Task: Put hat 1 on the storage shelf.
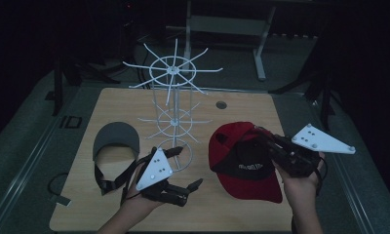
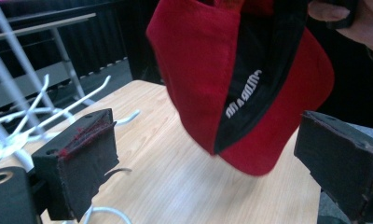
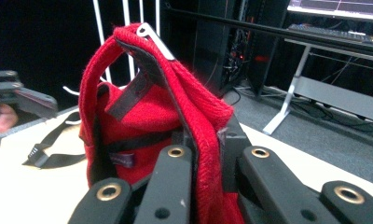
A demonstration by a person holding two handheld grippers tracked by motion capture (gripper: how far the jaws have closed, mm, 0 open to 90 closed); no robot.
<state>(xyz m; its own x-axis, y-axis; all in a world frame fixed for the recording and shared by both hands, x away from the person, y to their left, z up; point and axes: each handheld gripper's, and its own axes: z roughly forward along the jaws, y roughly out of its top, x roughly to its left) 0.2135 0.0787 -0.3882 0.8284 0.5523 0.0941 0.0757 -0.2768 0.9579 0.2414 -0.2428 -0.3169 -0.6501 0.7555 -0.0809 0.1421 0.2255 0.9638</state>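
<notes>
The grey visor (image 1: 116, 139) lies flat at the left. Just beside the white wire rack (image 1: 173, 114), the left gripper (image 1: 183, 187) hangs with jaws spread and empty, pointing right toward the red cap (image 1: 242, 161). The right gripper (image 1: 268, 144) is clamped on the cap's back edge, brim hanging toward the person.

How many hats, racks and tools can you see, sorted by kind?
Hats: 2, a red cap and a grey visor
White wire racks: 1
Tools: 2, the left tool and the right tool
Total: 5
</notes>
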